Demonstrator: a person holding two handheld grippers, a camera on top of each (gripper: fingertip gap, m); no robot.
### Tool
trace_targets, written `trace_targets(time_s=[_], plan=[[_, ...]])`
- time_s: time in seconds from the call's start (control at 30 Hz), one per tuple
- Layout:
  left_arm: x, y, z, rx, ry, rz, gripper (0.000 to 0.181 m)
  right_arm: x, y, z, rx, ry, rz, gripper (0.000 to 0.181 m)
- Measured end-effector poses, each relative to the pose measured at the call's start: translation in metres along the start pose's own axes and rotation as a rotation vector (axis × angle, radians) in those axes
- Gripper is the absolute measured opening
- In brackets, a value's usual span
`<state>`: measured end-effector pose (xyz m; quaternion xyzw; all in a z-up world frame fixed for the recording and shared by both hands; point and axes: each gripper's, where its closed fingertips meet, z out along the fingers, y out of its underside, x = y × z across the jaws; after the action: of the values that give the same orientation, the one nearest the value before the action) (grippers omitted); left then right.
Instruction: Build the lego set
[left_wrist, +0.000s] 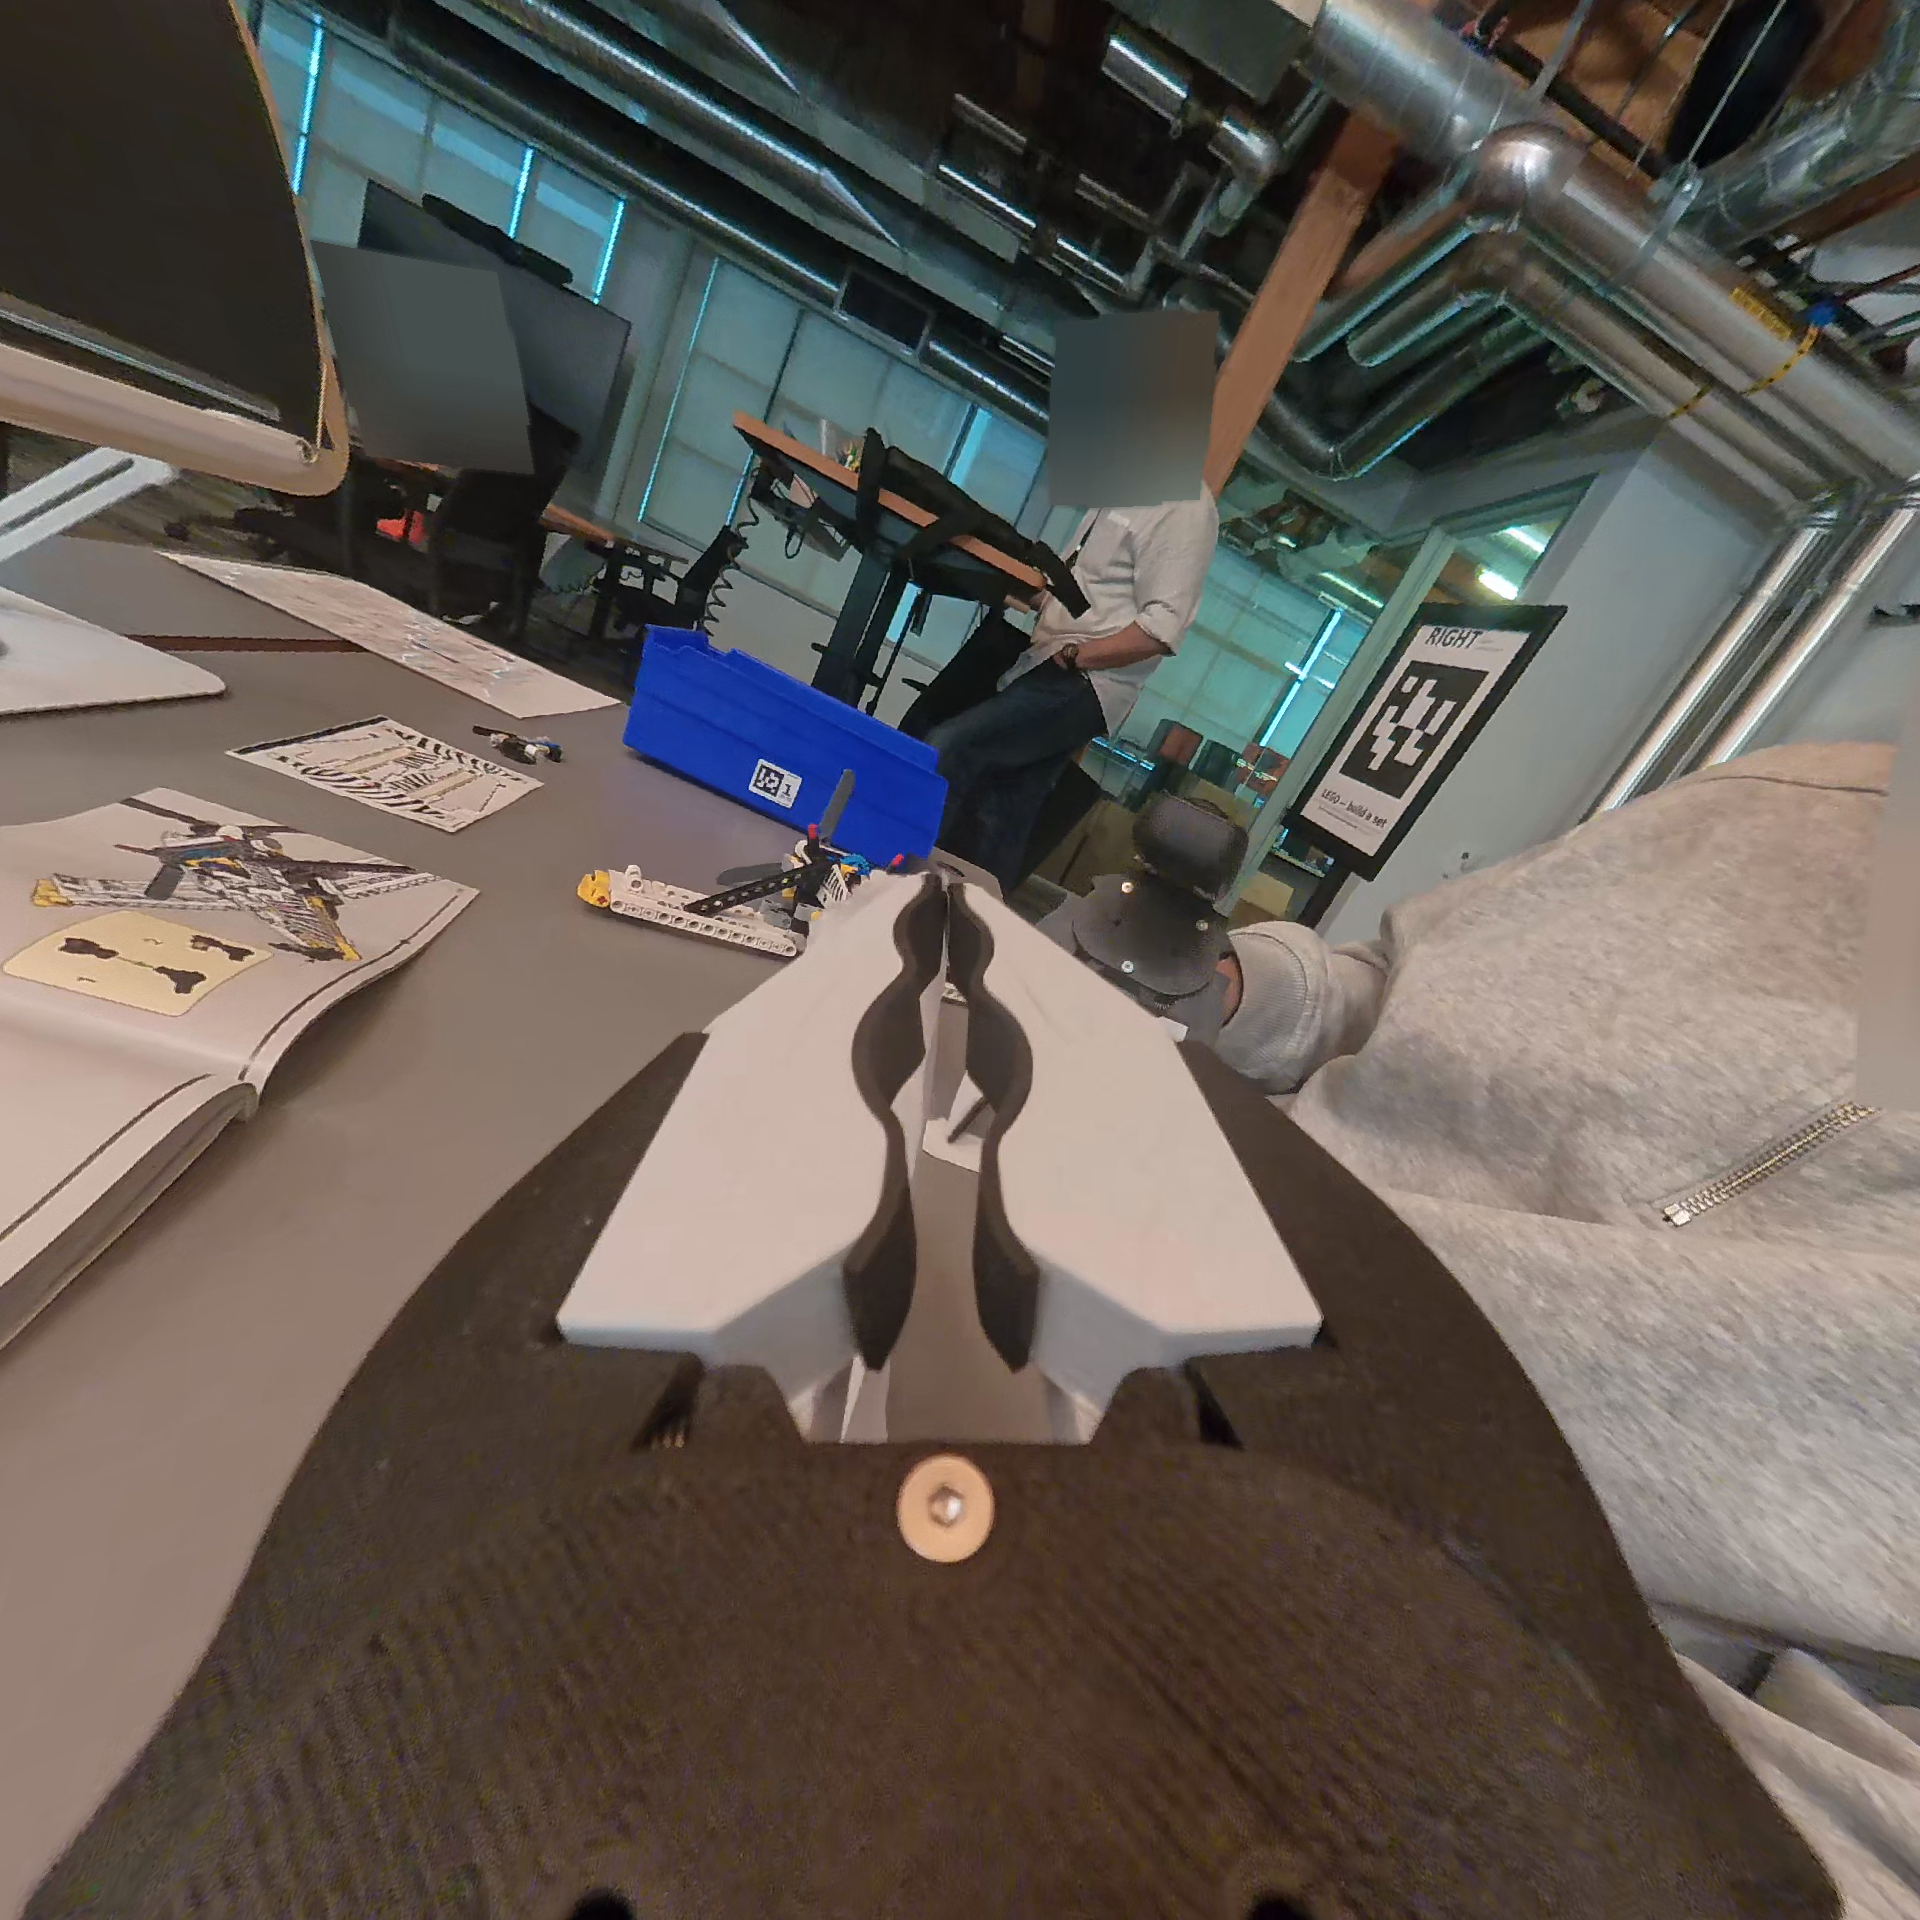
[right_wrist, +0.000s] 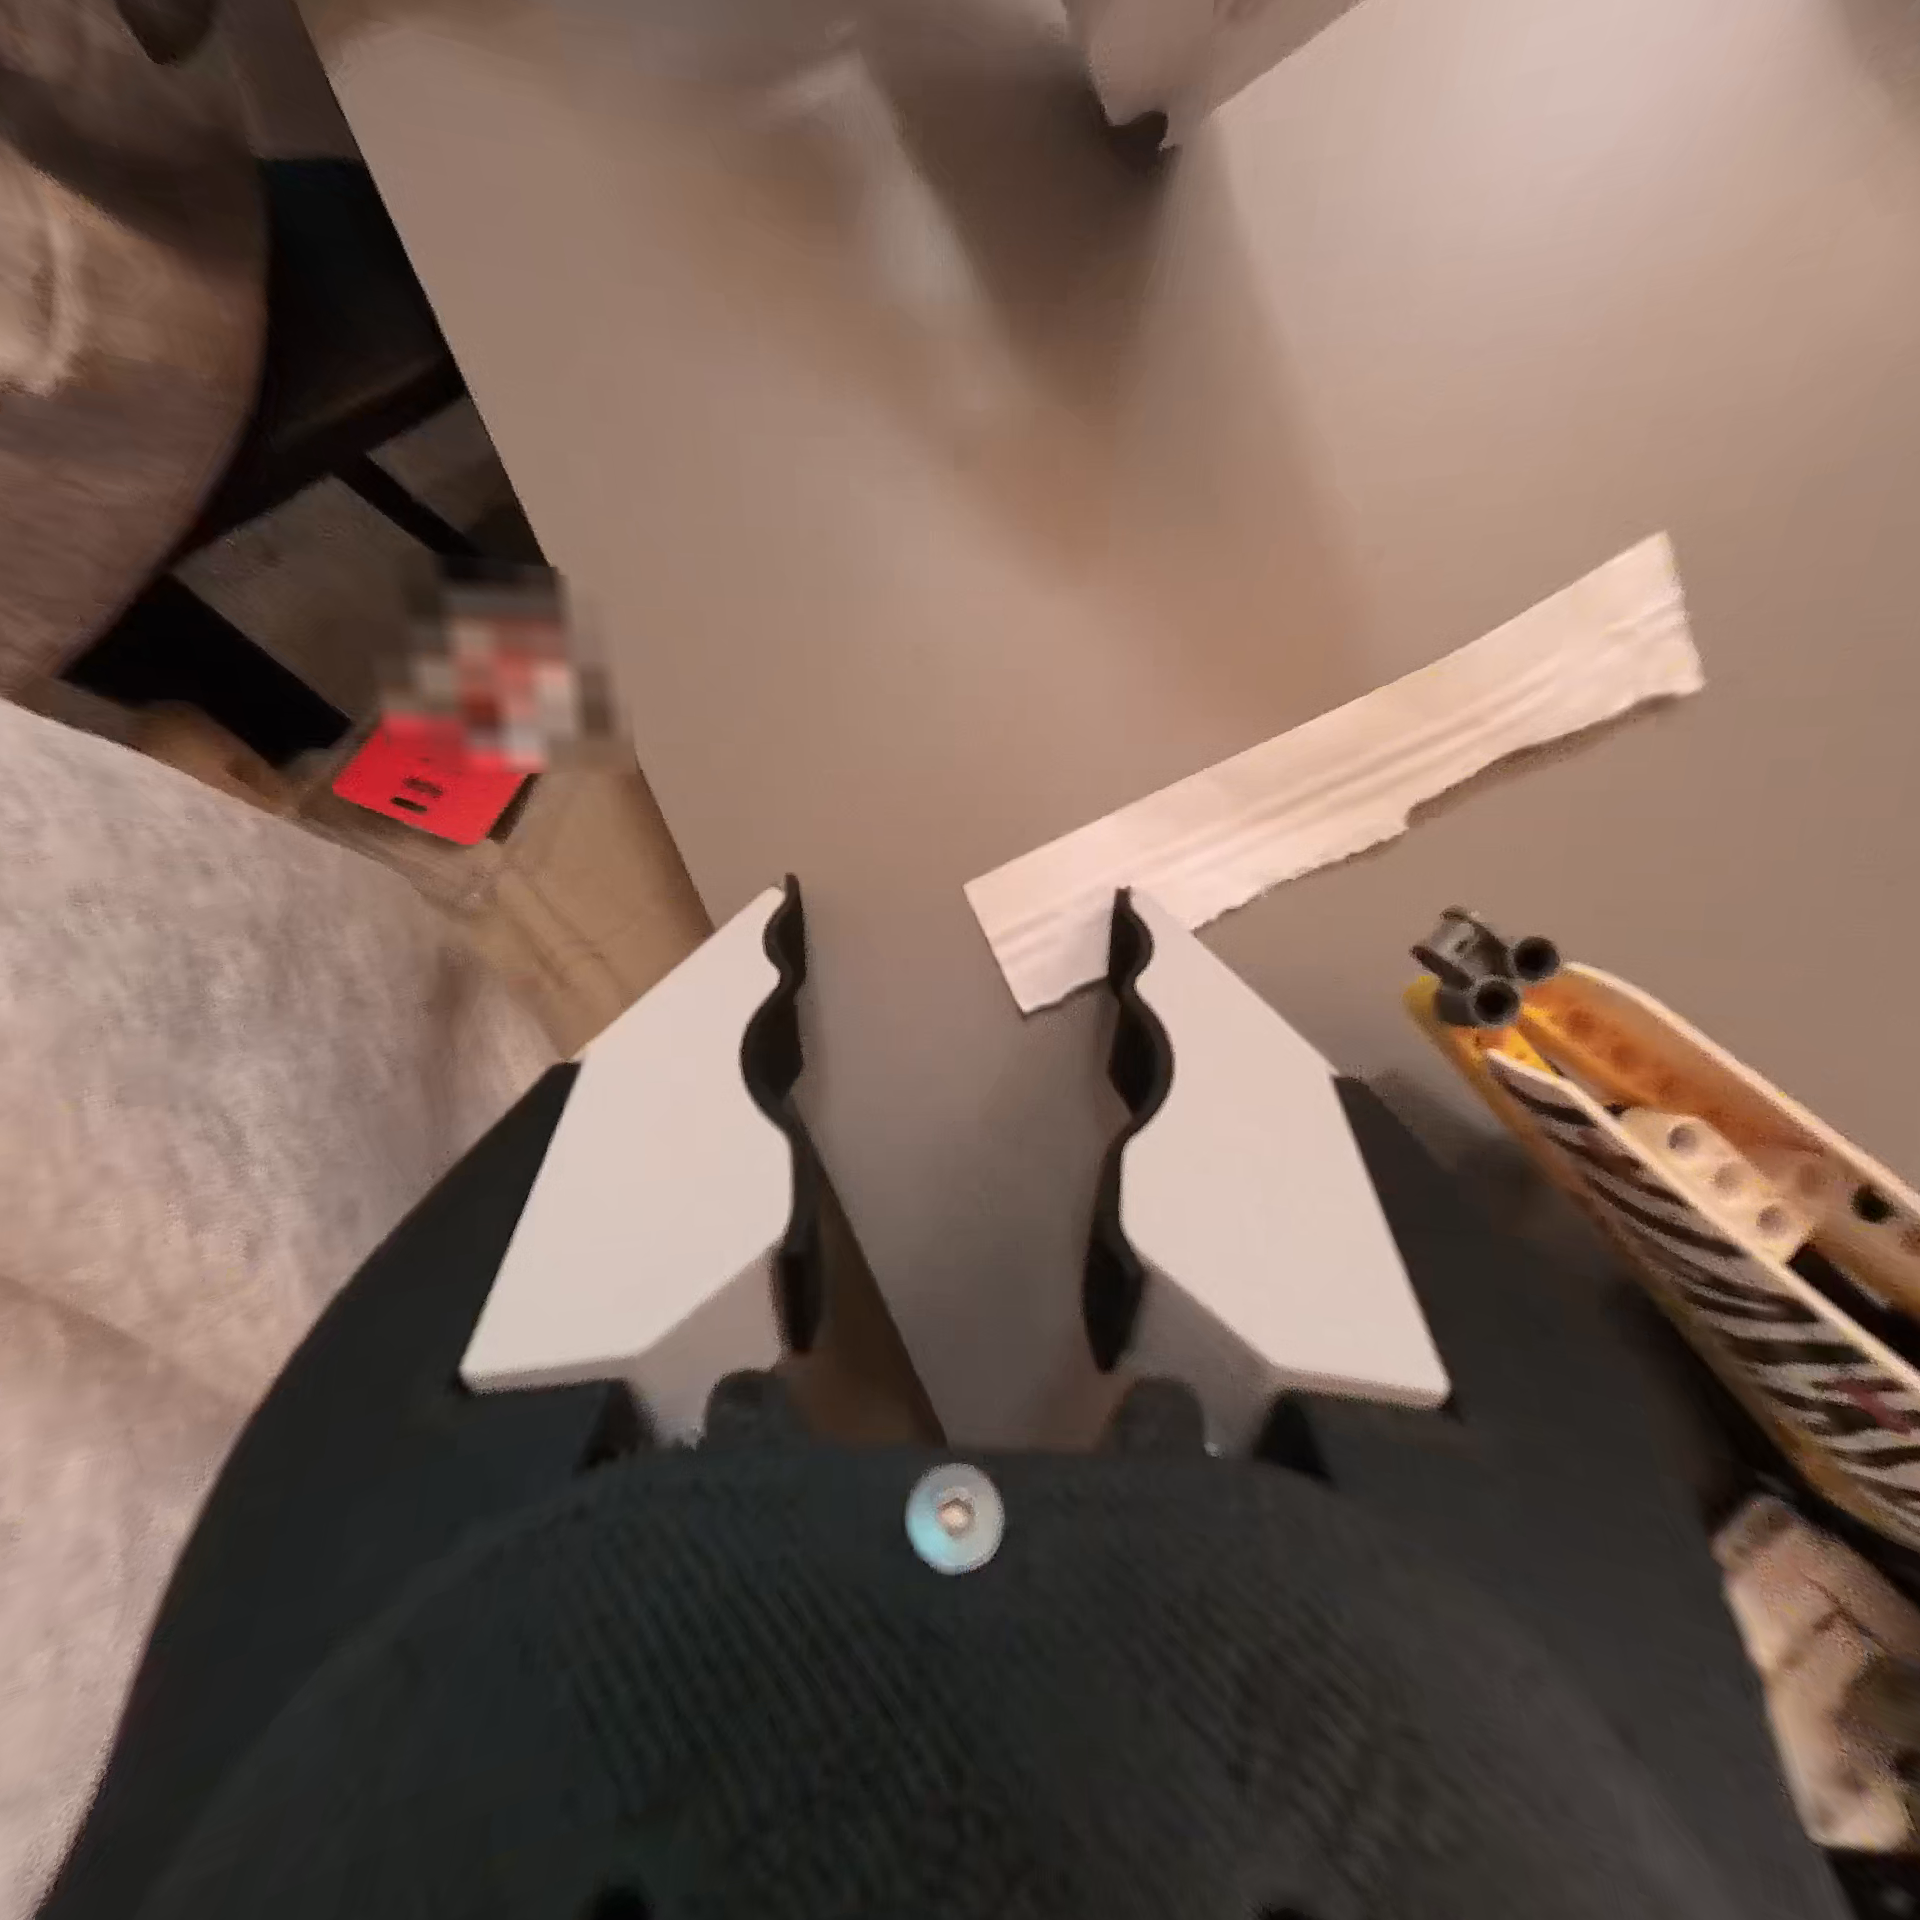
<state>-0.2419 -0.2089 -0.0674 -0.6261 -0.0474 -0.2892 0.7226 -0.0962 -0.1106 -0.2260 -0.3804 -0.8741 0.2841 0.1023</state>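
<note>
Fingers of the left gripper (left_wrist: 943, 883) stand pressed together at the tips, with nothing visibly caught between the wavy black pads (left_wrist: 888, 1049), low over the grey counter (left_wrist: 436, 1091). Far to the left of them an open instruction booklet (left_wrist: 177, 935) lies flat, and beyond it a striped sticker sheet (left_wrist: 384, 771) and a few small loose pieces (left_wrist: 520, 742). Just ahead and slightly left of the fingertips sits the partly built lego model (left_wrist: 717, 902), a white holed beam with a yellow end and black rotor blades, resting on the counter. Behind it stands a blue bin (left_wrist: 769, 738). To the right of the fingers a grey sleeve (left_wrist: 1538, 997) reaches toward the right gripper's black body. Fingers of the right gripper (right_wrist: 954, 906) are spread wide apart and hold nothing, hovering above the counter's edge; the view is blurred. Left of them lie grey fabric and a red card (right_wrist: 426, 777) on the floor. Touching the right fingertip in the view is a torn white paper strip (right_wrist: 1351, 769). Further right lies a striped lego wing section (right_wrist: 1683, 1195), yellow and white with black connectors at its tip.
</note>
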Motion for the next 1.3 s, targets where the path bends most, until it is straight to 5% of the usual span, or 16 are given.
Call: trace_targets(time_s=[0.33, 0.53, 0.67, 0.73, 0.97, 1.13, 1.3], plan=[[0.001, 0.001, 0.004, -0.005, 0.009, -0.005, 0.000, -0.051, 0.010, -0.002, 0.018, -0.042, -0.175, 0.058], [0.003, 0.002, 0.008, -0.014, 0.012, -0.004, 0.000, -0.045, 0.014, 0.000, -0.014, 0.185, -0.486, 0.027], [0.002, 0.001, 0.007, -0.013, 0.010, -0.003, 0.000, -0.054, 0.008, -0.004, 0.018, 0.216, -0.571, 0.000], [0.002, 0.001, 0.006, -0.009, 0.008, -0.005, 0.000, -0.055, -0.004, -0.012, 0.076, 0.227, -0.570, 0.000], [0.001, 0.001, 0.004, 0.000, 0.016, -0.009, 0.000, -0.009, -0.081, -0.073, 0.342, 0.374, -0.451, 0.000], [0.006, 0.002, 0.002, -0.009, 0.042, 0.005, 0.000, 0.045, -0.163, -0.125, 0.537, 0.439, -0.386, 0.000], [0.006, 0.002, -0.005, -0.006, 0.032, 0.012, 0.000, 0.047, -0.269, -0.141, 0.703, 0.394, -0.501, 0.000]])
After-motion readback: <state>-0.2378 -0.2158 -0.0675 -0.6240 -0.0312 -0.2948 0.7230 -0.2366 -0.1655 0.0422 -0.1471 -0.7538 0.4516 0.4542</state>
